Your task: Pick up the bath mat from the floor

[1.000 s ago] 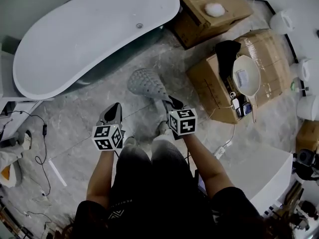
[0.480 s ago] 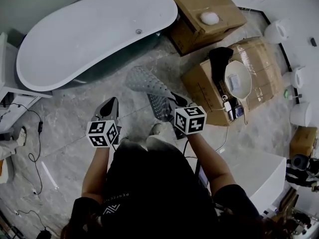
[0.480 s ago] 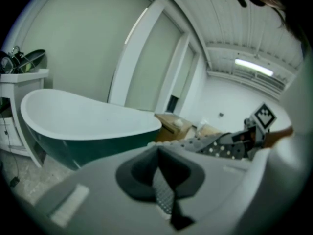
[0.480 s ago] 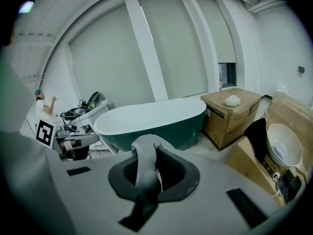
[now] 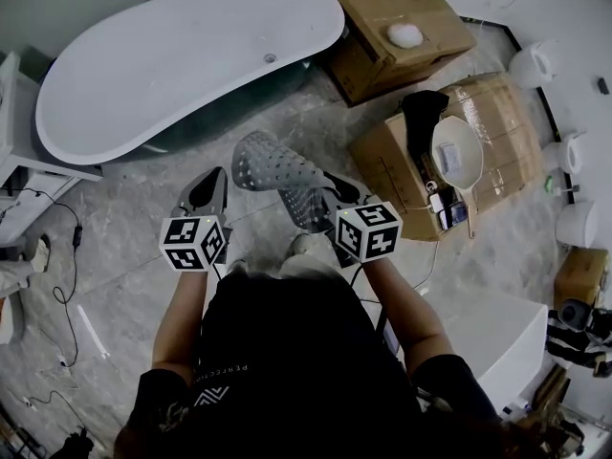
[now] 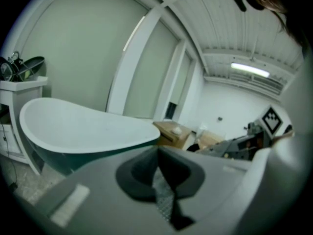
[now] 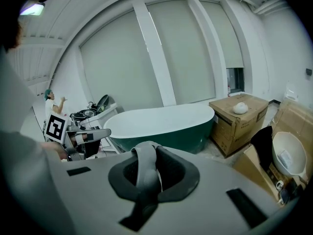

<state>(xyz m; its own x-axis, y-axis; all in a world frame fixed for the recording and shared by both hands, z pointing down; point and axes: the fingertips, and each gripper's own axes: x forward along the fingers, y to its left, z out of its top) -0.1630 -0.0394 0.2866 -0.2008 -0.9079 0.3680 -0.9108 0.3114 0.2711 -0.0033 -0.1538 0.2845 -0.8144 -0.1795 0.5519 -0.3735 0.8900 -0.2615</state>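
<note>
Task status: pick-up looks essentially done. The bath mat (image 5: 273,165) (grey, dotted with holes) hangs in the air in front of the person's legs, apparently clear of the floor (image 5: 124,247).

Right gripper (image 5: 323,191): its fingers (image 7: 88,195) are clenched on a folded band of the mat, which humps up between them in the right gripper view.

Left gripper (image 5: 212,185): sits at the mat's left end. Its fingers (image 6: 88,180) are pressed together with a thin holed strip showing between them, most likely the mat's edge. That makes it a two-point hold.

Left to do, as a judgement: little beyond raising or carrying the mat. No drop-off place is named or evident. The mat droops between the two holds, so it should handle as limp and floppy.

Containers:
- Bathtub (image 5: 172,65), beyond the mat: white inside, nothing in it.
- Far cardboard box (image 5: 382,8): closed, with a white lump (image 5: 404,34) resting on its top.
- Near cardboard box (image 5: 502,113), to the person's right: carries a white basin (image 5: 457,156), a dark cloth (image 5: 421,113) draped at its near corner, and some small items too small to identify.
</note>
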